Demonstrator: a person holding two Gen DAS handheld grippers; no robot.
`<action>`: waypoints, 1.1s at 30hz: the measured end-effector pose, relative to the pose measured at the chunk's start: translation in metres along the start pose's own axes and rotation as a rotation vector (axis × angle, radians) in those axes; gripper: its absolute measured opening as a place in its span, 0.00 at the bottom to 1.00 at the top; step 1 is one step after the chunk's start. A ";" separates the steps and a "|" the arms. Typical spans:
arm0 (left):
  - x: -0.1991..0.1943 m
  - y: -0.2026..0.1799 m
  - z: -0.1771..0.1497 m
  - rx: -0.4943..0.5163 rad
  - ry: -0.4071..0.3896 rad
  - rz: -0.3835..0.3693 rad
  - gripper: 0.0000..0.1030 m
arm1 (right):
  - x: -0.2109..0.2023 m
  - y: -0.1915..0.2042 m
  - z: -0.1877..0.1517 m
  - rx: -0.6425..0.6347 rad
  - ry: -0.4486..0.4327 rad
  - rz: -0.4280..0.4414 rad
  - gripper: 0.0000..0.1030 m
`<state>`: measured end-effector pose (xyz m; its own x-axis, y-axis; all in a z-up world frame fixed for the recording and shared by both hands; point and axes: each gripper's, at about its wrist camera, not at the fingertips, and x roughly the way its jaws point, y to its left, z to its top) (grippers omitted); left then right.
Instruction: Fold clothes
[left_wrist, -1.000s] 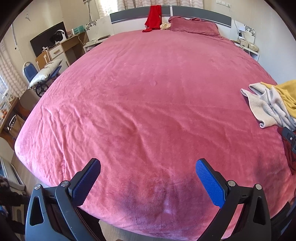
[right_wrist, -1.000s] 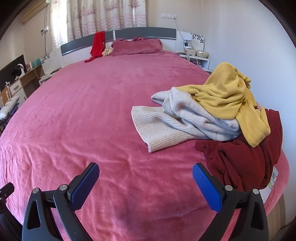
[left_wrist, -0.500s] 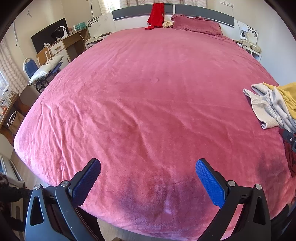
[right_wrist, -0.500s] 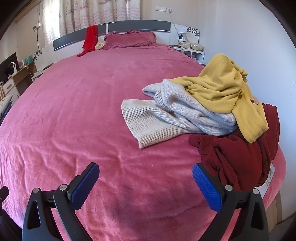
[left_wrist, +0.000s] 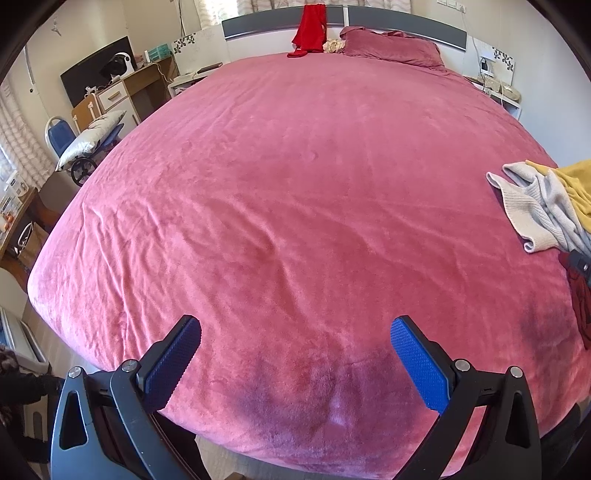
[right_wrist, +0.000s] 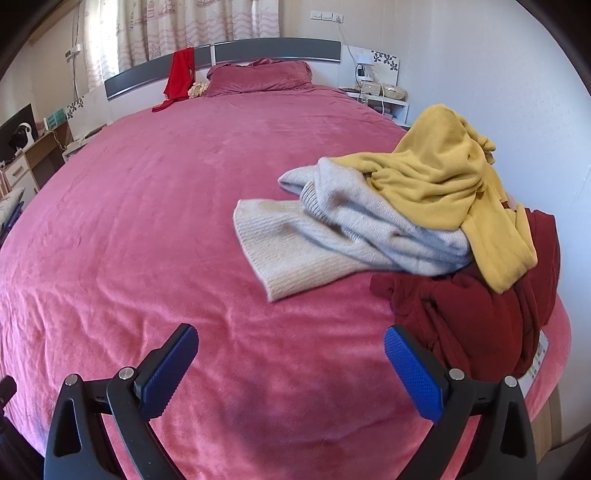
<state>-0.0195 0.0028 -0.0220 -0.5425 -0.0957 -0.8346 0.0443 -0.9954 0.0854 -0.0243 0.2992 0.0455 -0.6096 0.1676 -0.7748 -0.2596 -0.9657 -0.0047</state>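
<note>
Both tools held above the near edge of a bed covered by a pink blanket (left_wrist: 295, 192). Left gripper (left_wrist: 295, 332): jaws wide apart, holding nothing. Right gripper (right_wrist: 291, 343): jaws wide apart, holding nothing. Clothes heaped at the bed's right side: a yellow sweater (right_wrist: 450, 173) on top of a cream sweater (right_wrist: 332, 229), both overlapping a dark red garment (right_wrist: 480, 314) nearest the right gripper.

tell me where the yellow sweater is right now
In the right wrist view the yellow sweater tops the clothes pile on the bed's right side near the wall, draped over the beige knit sweater and the dark red garment.
</note>
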 end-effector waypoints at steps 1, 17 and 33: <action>0.001 0.001 0.001 -0.002 0.001 0.007 1.00 | 0.000 -0.006 0.005 0.006 -0.005 -0.001 1.00; 0.014 0.028 0.007 -0.035 0.017 0.082 1.00 | 0.061 -0.152 0.142 0.101 -0.007 -0.284 0.55; 0.009 0.067 -0.003 -0.127 0.018 0.038 1.00 | -0.099 -0.052 0.213 -0.057 -0.293 0.095 0.09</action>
<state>-0.0188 -0.0647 -0.0255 -0.5235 -0.1322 -0.8417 0.1707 -0.9841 0.0484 -0.1096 0.3748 0.2572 -0.8211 0.1176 -0.5585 -0.1533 -0.9880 0.0173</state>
